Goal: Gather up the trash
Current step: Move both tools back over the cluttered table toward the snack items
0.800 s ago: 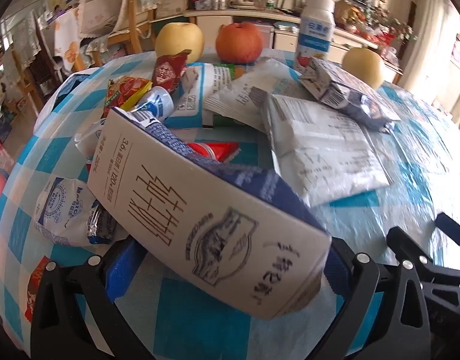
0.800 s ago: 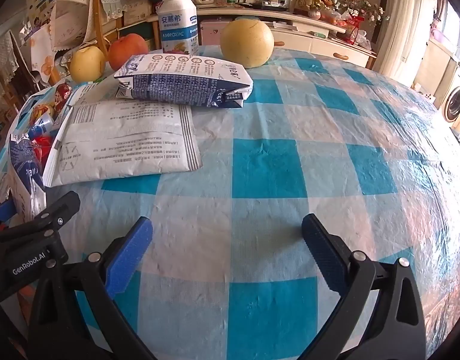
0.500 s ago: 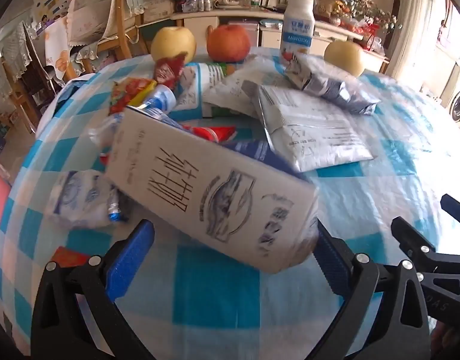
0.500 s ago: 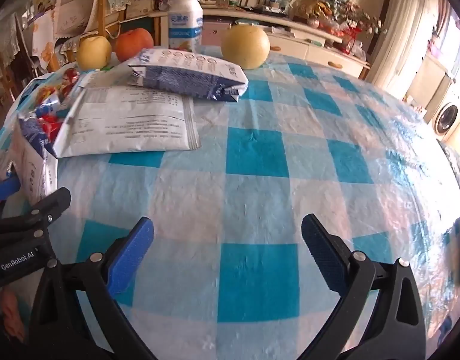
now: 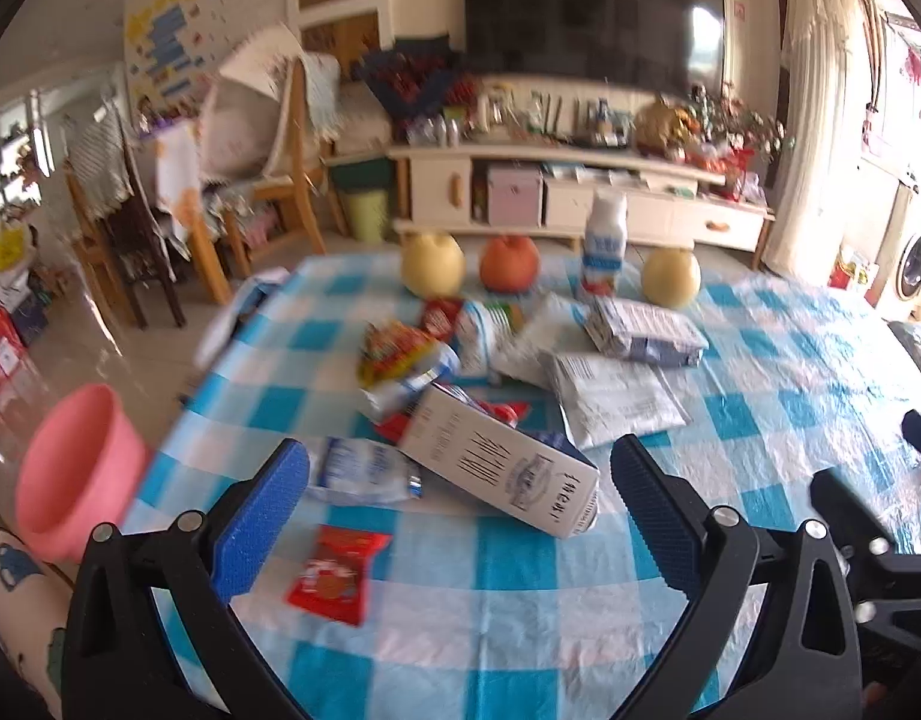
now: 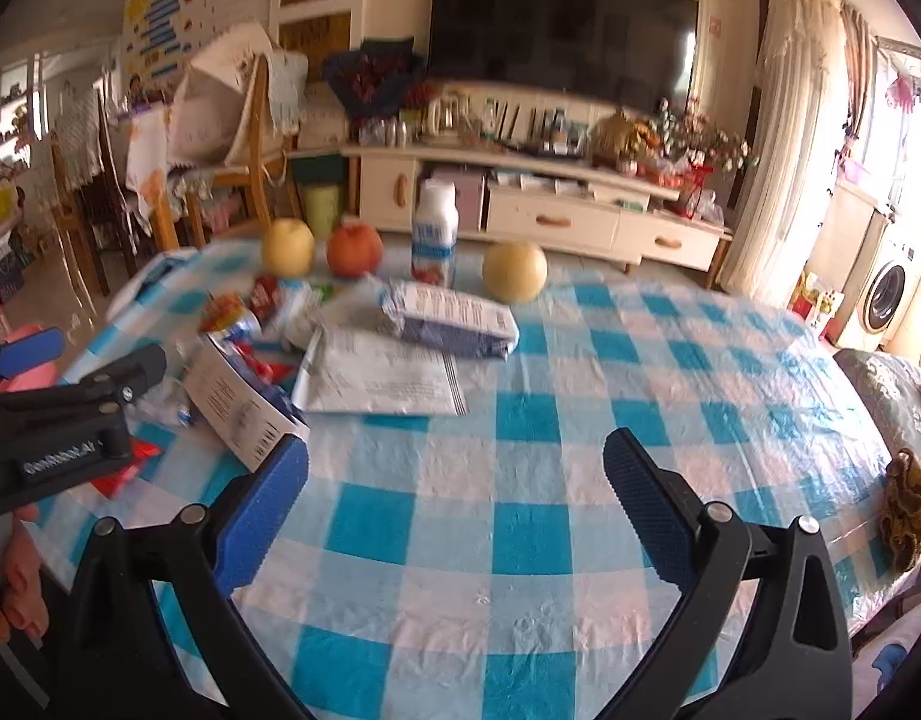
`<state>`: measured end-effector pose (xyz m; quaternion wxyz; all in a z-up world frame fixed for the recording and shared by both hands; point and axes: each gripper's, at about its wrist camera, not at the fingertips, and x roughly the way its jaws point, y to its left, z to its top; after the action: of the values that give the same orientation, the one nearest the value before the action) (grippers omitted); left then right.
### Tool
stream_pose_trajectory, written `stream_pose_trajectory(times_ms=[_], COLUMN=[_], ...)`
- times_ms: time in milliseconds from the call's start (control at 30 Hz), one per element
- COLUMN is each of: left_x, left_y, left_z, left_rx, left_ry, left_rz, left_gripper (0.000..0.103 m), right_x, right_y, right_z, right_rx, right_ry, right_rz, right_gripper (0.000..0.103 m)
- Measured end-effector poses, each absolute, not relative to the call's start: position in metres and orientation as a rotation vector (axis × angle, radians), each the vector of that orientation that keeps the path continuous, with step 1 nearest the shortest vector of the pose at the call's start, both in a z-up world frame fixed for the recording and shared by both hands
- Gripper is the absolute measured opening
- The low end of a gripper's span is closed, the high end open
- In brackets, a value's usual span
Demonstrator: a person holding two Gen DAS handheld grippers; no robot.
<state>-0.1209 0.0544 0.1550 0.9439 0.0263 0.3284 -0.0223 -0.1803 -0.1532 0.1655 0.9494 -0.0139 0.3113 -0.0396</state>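
Observation:
A white and blue milk carton (image 5: 502, 468) lies on its side on the blue checked tablecloth (image 5: 520, 630), among wrappers: a red packet (image 5: 334, 570), a crumpled blue-white bag (image 5: 364, 471), a grey mailer (image 5: 610, 396) and a blue-white pouch (image 5: 640, 333). My left gripper (image 5: 460, 510) is open and empty, above and short of the carton. My right gripper (image 6: 454, 516) is open and empty over bare cloth; the carton (image 6: 238, 408) and mailer (image 6: 382, 372) lie to its left.
A pink bin (image 5: 70, 480) sits off the table's left edge. Two pears, an apple (image 5: 508, 264) and a white bottle (image 5: 604, 240) stand at the far side. Chairs (image 5: 268, 180) and a TV cabinet (image 5: 580, 192) are beyond. A brown scrunchie (image 6: 910, 504) lies at the right.
My left gripper has let go of the milk carton and pulled back and up; the carton now lies on the table. The right gripper has also drawn back and risen.

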Motion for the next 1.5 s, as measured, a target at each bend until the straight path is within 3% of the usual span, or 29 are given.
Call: stream_pose_trajectory(times_ms=[300,633,1500], left_x=[-0.172,-0.223,-0.266], left_y=[0.098,0.119,0.114], left_z=[0.214,0.264,0.291], left_rx=[-0.007,-0.01,0.043], left_ry=[0.553,0.43,0.329], left_rz=[-0.003,0.034,0.06], left_gripper=[0.099,0.099,0.099], right_x=[-0.243,-0.292,-0.329], right_y=[-0.13,-0.102,-0.101], right_z=[0.238,0.275,0.303], right_rx=[0.0,-0.027,-0.004], right_ry=[0.486,0.418,0.318], right_rz=[-0.069,-0.023,-0.006], right_gripper=[0.099,0.099,0.099])
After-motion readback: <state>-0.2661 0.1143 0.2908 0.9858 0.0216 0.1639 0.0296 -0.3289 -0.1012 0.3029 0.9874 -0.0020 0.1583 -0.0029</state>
